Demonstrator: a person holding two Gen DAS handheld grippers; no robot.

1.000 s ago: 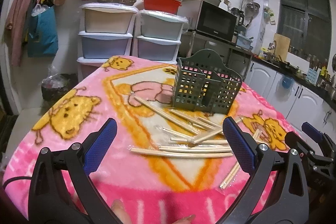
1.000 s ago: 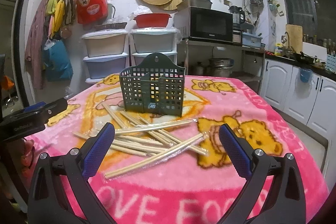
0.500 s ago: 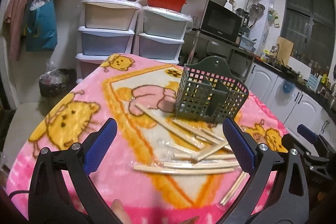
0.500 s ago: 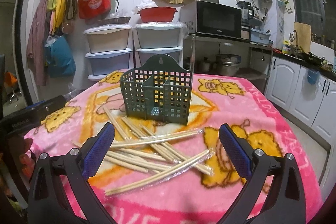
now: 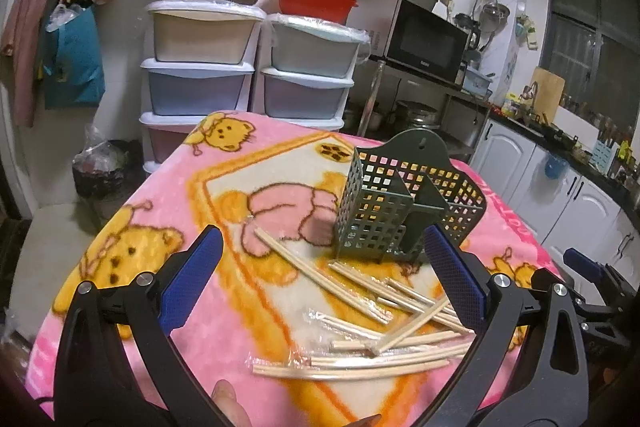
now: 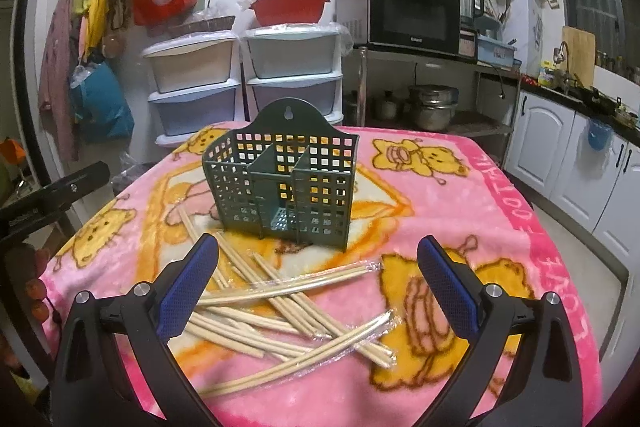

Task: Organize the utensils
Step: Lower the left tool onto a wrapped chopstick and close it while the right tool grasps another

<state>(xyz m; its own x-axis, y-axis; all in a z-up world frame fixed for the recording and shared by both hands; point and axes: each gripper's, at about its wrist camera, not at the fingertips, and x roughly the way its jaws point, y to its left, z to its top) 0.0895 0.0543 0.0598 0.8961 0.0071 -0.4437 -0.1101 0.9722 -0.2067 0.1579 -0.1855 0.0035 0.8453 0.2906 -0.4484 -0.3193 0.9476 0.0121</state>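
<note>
A dark green perforated utensil basket (image 6: 282, 183) (image 5: 404, 213) with inner dividers stands upright on the pink cartoon blanket (image 6: 460, 187) (image 5: 168, 223). Several wooden chopsticks (image 6: 288, 311) (image 5: 360, 331), some in clear wrap, lie scattered in front of it. My left gripper (image 5: 324, 279) hovers open above the chopsticks, nothing between its blue pads. My right gripper (image 6: 316, 291) is open too, over the same pile, holding nothing. The right gripper's body (image 5: 592, 291) shows at the right edge of the left wrist view; the left one (image 6: 48, 199) shows at the left of the right wrist view.
Stacked plastic drawers (image 6: 200, 83) and a red basin (image 6: 288, 9) stand behind the table. A microwave (image 6: 412, 17) sits on a metal shelf, white cabinets (image 6: 568, 155) along the right. A dark bin (image 5: 100, 167) sits on the floor left of the table.
Both grippers have risen and tilted down a little, so the basket and chopsticks sit lower and closer in view. Both stayed open. Chopsticks and basket have not moved.
</note>
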